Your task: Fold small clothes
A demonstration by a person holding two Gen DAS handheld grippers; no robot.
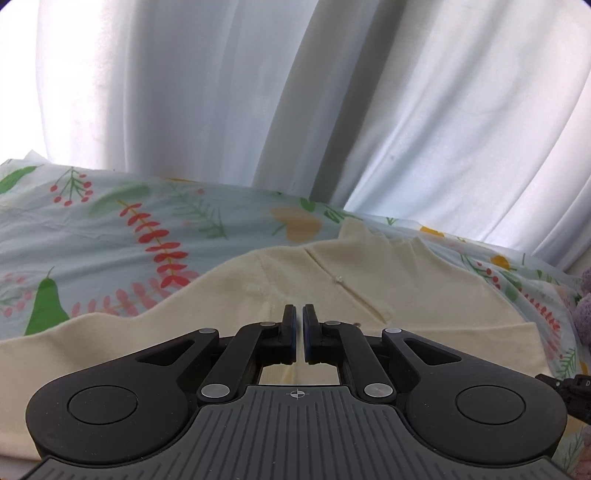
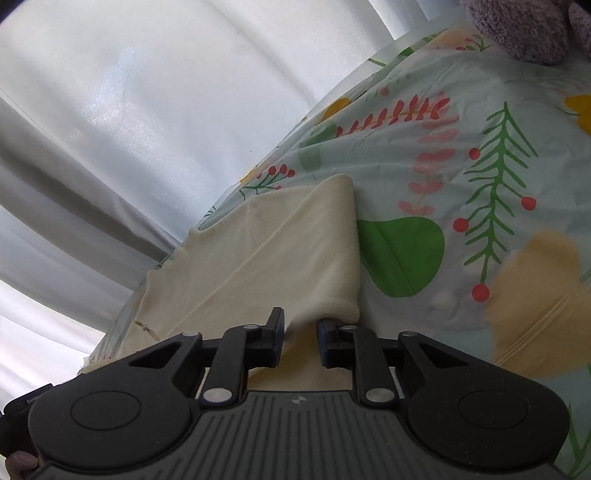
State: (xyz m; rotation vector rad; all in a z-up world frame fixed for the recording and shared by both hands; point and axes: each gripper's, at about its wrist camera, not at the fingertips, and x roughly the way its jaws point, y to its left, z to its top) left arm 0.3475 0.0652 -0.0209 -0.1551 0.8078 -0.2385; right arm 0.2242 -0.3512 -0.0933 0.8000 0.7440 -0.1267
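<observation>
A cream garment [image 1: 406, 288] lies spread on a floral sheet, collar toward the curtain, a small button [image 1: 338, 279] on its front seam. Low over its middle, my left gripper [image 1: 299, 321] is shut; whether any fabric is pinched between the pads I cannot tell. In the right wrist view the same cream garment [image 2: 258, 251] shows a folded, rounded edge running down into my right gripper [image 2: 301, 332]. Its fingers are closed on that edge, with cream cloth filling the gap between them.
The floral sheet [image 1: 110, 229] [image 2: 461, 166] covers the surface around the garment. A white curtain [image 1: 184, 92] [image 2: 129, 110] hangs along the far edge. A purple plush toy [image 2: 517, 29] [image 1: 583, 306] sits at the right end of the sheet.
</observation>
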